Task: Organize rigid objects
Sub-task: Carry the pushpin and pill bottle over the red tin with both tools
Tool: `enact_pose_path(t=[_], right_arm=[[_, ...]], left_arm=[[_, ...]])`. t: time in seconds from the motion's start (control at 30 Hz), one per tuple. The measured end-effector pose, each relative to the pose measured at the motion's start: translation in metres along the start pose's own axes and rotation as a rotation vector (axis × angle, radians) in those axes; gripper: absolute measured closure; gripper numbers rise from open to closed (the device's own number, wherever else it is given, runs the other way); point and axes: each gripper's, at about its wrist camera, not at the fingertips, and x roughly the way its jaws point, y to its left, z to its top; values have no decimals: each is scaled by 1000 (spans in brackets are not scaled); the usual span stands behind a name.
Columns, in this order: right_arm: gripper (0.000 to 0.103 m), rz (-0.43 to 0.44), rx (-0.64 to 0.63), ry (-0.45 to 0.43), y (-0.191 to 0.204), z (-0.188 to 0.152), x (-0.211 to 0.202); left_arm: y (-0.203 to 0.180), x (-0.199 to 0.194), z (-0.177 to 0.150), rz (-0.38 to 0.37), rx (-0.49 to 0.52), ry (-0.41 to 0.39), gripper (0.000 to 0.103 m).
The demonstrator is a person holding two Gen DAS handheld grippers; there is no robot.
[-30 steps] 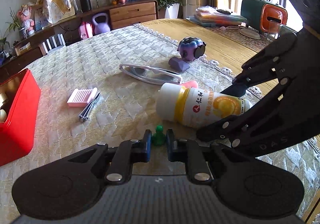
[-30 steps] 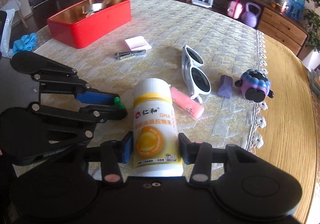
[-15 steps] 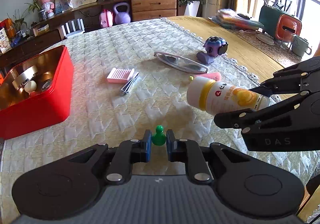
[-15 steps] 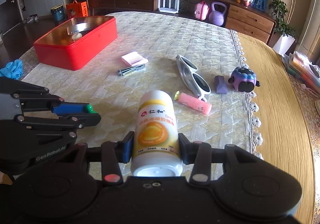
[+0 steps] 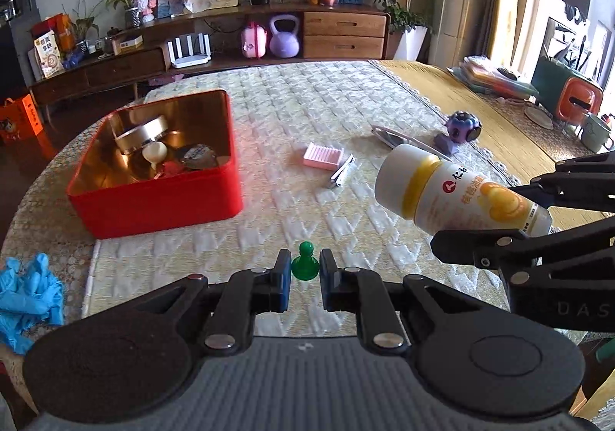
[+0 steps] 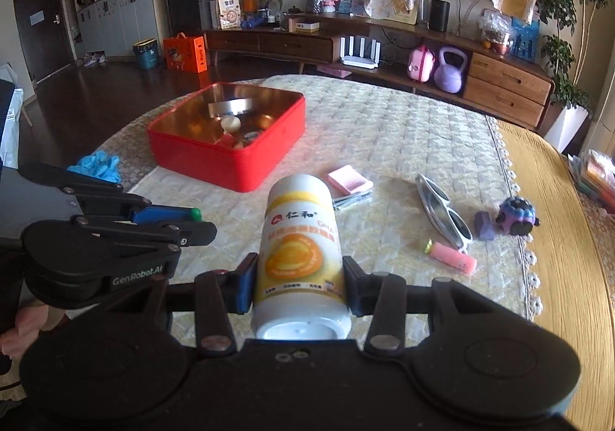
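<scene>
My left gripper (image 5: 304,273) is shut on a small green pawn-shaped piece (image 5: 305,262), held above the quilted tablecloth. My right gripper (image 6: 299,283) is shut on a white bottle (image 6: 300,254) with a yellow label, lifted off the table and pointing away from me. In the left wrist view that bottle (image 5: 457,193) hangs at the right. An open red tin (image 5: 153,162) with several small items inside sits to the left ahead; the same tin (image 6: 230,139) lies beyond the bottle in the right wrist view. The left gripper (image 6: 192,217) appears at the left there.
On the cloth lie a pink comb (image 5: 322,155), nail clippers (image 5: 342,173), white sunglasses (image 6: 446,212), a pink tube (image 6: 453,257), a purple block (image 6: 483,225) and a purple toy (image 6: 517,216). Blue gloves (image 5: 27,289) lie at the table's left edge. A low sideboard (image 6: 346,43) stands behind.
Both grippers have risen and swung left toward the red tin, carrying the green piece and the bottle. The bottle came up off the cloth. The tin now sits much nearer the centre.
</scene>
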Motion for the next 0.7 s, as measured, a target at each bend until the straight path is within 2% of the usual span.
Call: enact_pose_path(t=[0.37, 0.57, 0.7], right_arm=[[59, 20, -52, -72, 36, 61, 10], [59, 13, -86, -93, 48, 91, 33], [59, 4, -100, -93, 52, 107, 54]], left_arm=[[58, -29, 40, 95, 27, -102, 88], [88, -22, 65, 119, 10, -122, 88], [108, -6, 79, 130, -10, -107, 88]])
